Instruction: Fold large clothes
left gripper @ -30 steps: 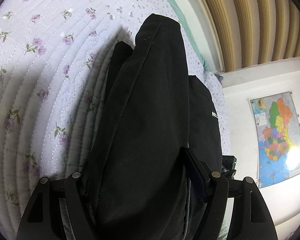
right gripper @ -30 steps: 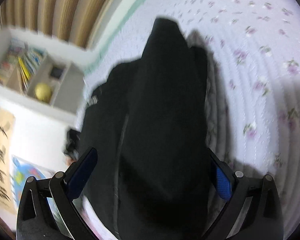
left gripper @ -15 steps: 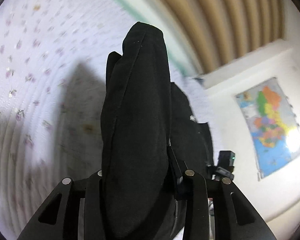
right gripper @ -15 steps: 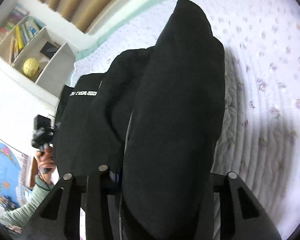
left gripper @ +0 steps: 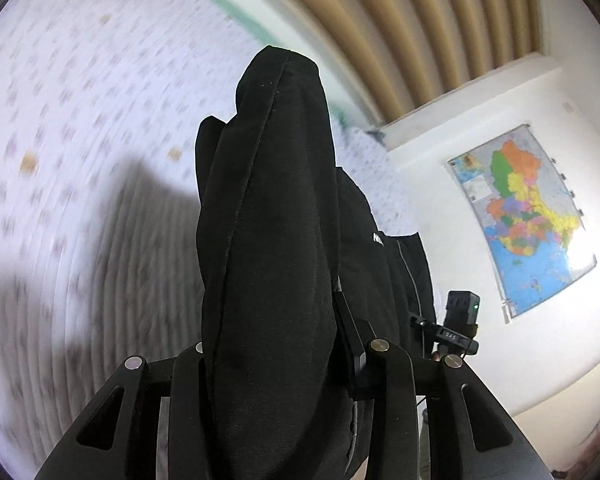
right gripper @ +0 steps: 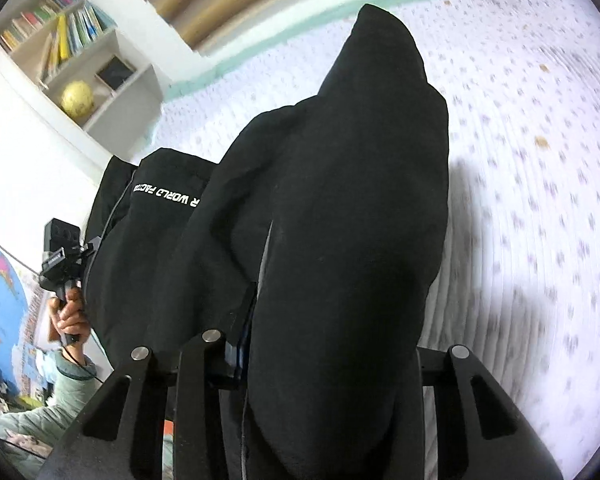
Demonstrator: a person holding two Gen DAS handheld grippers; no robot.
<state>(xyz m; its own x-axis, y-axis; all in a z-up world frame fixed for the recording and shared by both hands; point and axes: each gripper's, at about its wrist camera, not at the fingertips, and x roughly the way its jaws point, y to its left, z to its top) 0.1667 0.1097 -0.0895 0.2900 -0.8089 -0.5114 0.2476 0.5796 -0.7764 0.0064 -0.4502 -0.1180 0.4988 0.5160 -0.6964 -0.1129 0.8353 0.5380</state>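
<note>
Jaws of left gripper (left gripper: 278, 344) and right gripper (right gripper: 324, 344) — clamped on black garment (right gripper: 340, 200)

I see a bed (left gripper: 80, 128) spread with a white quilted cover printed with small purple flowers, a pale green band running along its far edge. Its surface is blurred in both views. A dark shadow falls across the quilt. I cannot tell whether the black garment (right gripper: 340, 216) touches the bed anywhere.
</note>
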